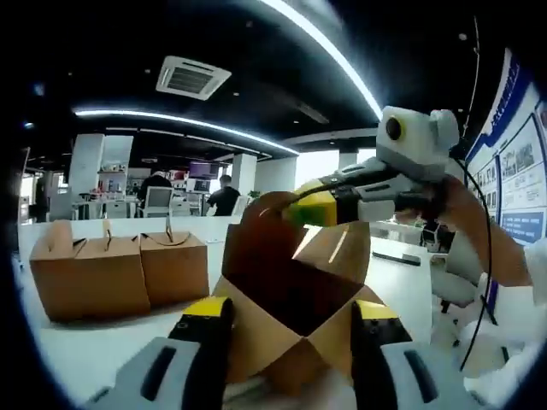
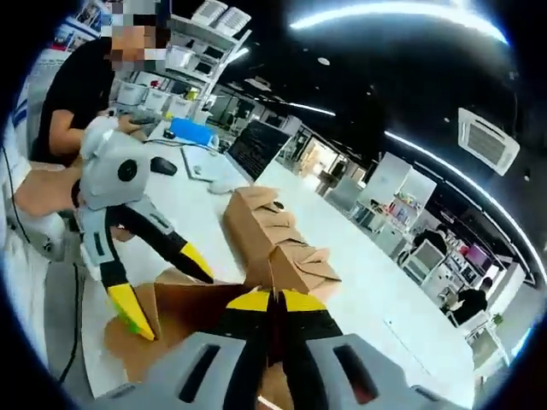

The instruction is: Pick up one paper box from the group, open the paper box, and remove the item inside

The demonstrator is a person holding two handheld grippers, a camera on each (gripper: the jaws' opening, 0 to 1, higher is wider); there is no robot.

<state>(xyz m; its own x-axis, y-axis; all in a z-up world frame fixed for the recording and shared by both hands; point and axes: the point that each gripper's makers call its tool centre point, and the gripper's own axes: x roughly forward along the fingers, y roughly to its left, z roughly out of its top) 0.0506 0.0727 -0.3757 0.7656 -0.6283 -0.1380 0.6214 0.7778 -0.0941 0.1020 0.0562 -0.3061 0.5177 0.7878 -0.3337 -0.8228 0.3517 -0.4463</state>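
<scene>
Indoors, office: white table (image 1: pixel 102 350); left gripper (image 1: pixel 291 329) grips box (image 1: pixel 295 290); right gripper (image 2: pixel 275 301) pinches flap.

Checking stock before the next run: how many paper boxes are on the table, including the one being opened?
3, perhaps more hidden. The open box sits between the left hand-held gripper jaws. Two closed boxes stand touching side by side on the white table, beyond it.

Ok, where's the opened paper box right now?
In the left gripper view the open box sits between the left gripper jaws, right of the closed boxes on the table.
</scene>
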